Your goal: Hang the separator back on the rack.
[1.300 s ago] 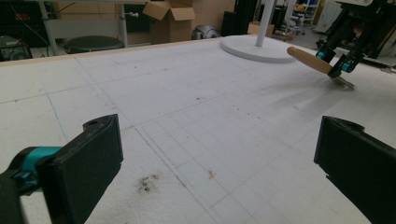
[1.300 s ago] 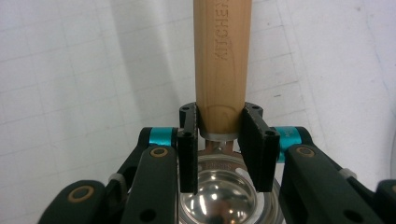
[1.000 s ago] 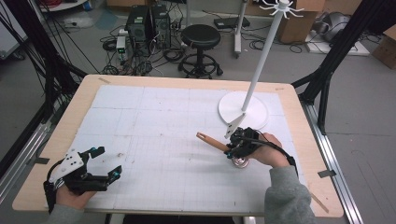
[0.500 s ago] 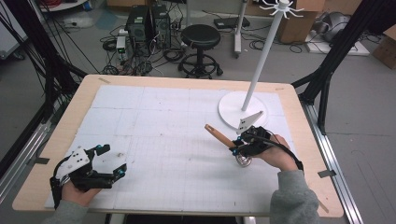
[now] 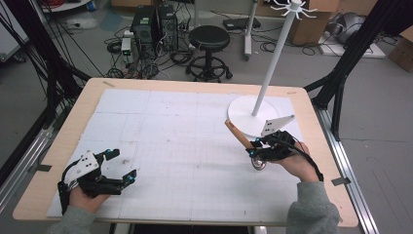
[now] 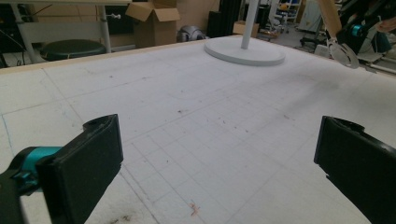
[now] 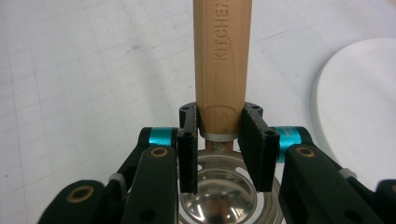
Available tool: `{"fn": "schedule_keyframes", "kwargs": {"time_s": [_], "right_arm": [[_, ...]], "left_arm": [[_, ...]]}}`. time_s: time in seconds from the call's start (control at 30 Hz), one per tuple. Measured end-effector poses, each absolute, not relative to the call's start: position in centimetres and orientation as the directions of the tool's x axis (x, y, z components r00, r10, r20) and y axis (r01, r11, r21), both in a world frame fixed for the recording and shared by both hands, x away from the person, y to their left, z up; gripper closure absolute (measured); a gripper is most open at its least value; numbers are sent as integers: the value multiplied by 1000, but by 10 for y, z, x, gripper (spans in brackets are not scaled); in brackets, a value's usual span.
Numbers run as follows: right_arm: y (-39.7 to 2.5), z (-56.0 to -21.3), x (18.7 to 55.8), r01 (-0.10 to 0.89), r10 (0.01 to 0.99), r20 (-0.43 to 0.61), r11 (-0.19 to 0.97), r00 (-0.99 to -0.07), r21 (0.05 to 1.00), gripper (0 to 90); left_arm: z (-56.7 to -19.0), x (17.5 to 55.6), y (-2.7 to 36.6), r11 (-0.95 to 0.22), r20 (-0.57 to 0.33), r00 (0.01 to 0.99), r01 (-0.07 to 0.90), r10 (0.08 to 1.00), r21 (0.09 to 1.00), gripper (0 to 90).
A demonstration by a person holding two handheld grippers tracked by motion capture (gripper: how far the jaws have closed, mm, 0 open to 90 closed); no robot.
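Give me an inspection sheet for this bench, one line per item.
Surface: white gridded mat on a wooden table, lightly scuffed.
Job's things: wooden-handled utensil with a shiny metal head, held off the mat; white stand with a round base at the far right.
Clutter: nothing seen.
Grippers: right gripper shut on the handle near the metal head; left gripper open, low over the near left of the mat.
Cables: a black one trails from the right gripper along the hand; tangled leads on the floor beyond the table.
Surroundings: stool, computer towers, cardboard boxes.
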State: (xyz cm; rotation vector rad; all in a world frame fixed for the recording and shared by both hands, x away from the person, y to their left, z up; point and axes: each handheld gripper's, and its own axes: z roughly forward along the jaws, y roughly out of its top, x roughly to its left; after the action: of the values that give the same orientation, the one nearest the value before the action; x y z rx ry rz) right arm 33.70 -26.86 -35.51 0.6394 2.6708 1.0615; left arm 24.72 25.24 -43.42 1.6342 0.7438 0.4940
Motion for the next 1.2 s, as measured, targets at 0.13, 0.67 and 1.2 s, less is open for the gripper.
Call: {"fn": "schedule_keyframes", "kwargs": {"time_s": [0.13, 0.67, 1.2], "right_arm": [[-274, -352, 336, 321, 479, -22, 621, -877, 715, 697], [-294, -344, 330, 317, 533, -29, 545, -846, 776, 698], [-310, -336, 327, 307, 573, -12, 456, -820, 835, 698]], "left_arm": [[-434, 248, 252, -81, -83, 705, 197, 705, 977, 17], [-433, 251, 250, -76, -86, 706, 194, 703, 978, 17], [-434, 254, 248, -76, -86, 705, 195, 704, 978, 17]]}}
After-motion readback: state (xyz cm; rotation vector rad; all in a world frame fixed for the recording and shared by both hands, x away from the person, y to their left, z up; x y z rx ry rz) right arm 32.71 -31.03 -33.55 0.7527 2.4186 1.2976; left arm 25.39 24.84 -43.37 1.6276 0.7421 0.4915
